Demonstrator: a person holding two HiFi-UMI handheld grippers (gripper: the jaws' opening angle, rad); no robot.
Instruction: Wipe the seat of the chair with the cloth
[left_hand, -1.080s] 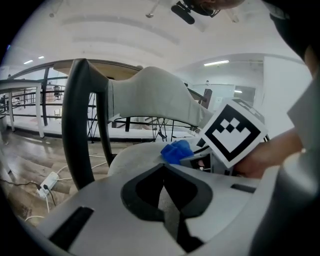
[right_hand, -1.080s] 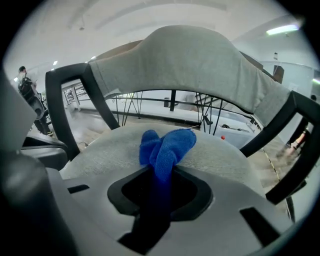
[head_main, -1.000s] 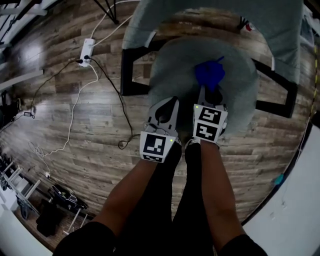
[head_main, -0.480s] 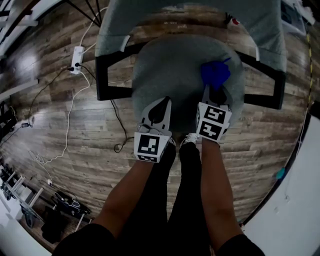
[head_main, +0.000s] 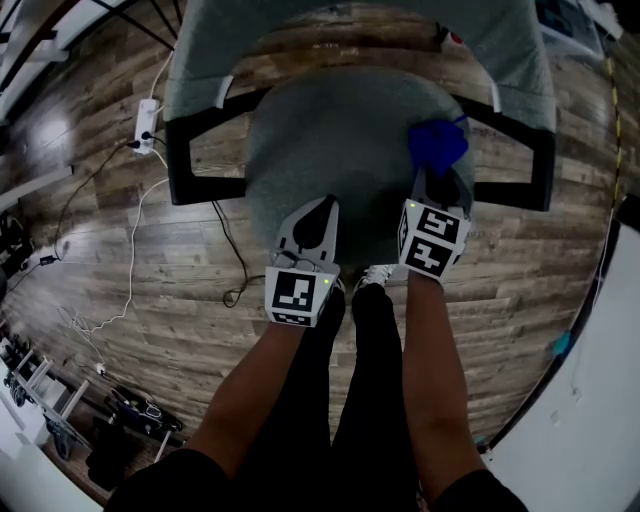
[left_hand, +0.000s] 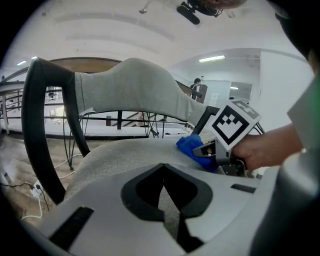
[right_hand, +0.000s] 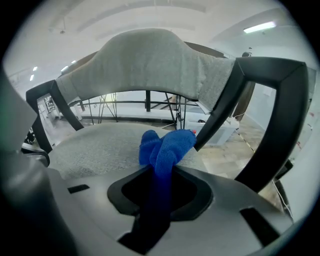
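The chair's round grey seat (head_main: 340, 140) fills the upper middle of the head view, with black armrests on both sides. A blue cloth (head_main: 436, 147) lies on the seat's right part, and my right gripper (head_main: 439, 180) is shut on it. In the right gripper view the blue cloth (right_hand: 164, 150) sticks up from between the jaws over the grey seat (right_hand: 95, 147). My left gripper (head_main: 321, 218) hovers over the seat's front edge, shut and empty. From the left gripper view I see the seat (left_hand: 130, 152) ahead and the cloth (left_hand: 192, 149) at the right gripper's tip.
The grey backrest (head_main: 350, 25) curves behind the seat. Black armrests (head_main: 185, 165) (head_main: 525, 160) flank it. A white power strip (head_main: 148, 122) and cables (head_main: 130, 260) lie on the wooden floor to the left. My legs stand just in front of the chair.
The right gripper has carried the blue cloth rightwards across the seat, from near its middle toward the right edge. The left gripper stays at the front of the seat.
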